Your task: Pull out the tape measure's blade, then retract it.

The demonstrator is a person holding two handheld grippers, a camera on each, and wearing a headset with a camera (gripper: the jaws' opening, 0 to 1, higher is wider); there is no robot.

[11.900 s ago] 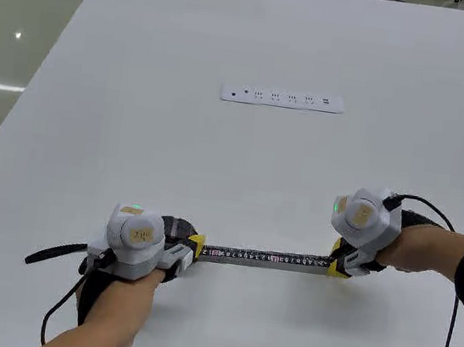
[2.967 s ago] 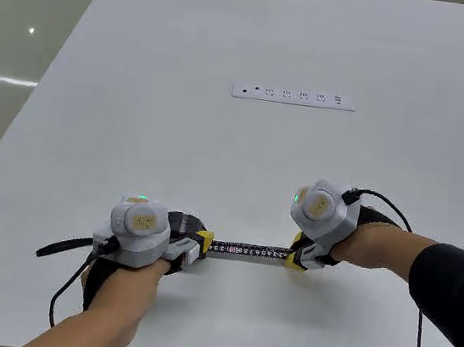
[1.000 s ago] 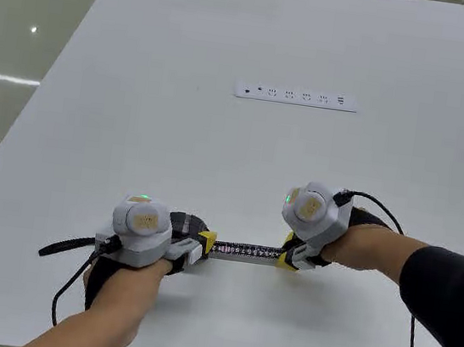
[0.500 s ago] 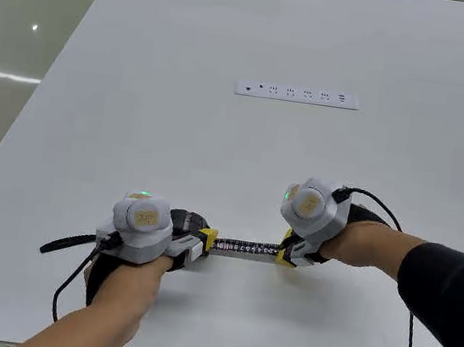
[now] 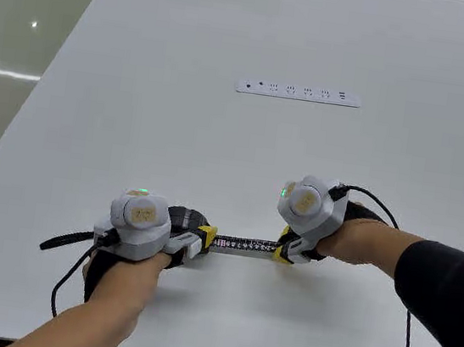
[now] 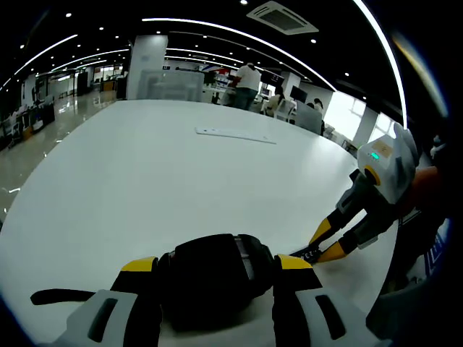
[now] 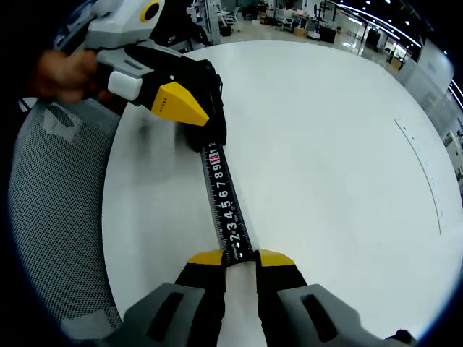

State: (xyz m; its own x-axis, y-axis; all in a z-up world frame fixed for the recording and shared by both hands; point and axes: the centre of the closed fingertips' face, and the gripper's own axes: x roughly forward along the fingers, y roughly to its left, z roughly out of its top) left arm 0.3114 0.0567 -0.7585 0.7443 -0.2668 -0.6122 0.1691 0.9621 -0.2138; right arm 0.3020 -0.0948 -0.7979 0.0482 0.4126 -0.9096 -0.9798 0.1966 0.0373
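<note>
We see smooth matt white bench (image 5: 217, 154), matt black tape measure case (image 6: 213, 278), blade (image 7: 223, 202) with slight sheen, glossy reflective floor (image 5: 12, 25).

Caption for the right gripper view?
Right hand-held gripper pinches the blade end; left hand-held gripper clamps the tape measure case.

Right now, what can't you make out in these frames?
- Blade's end hook: in the right gripper view, the right gripper clamps the dark numbered blade at its tip, covering the hook.
- Black tape measure case: in the left gripper view, the left gripper clamps it; its blade mouth sits behind the case and one jaw.
- White power strip: head view, socket markings too small to read.
</note>
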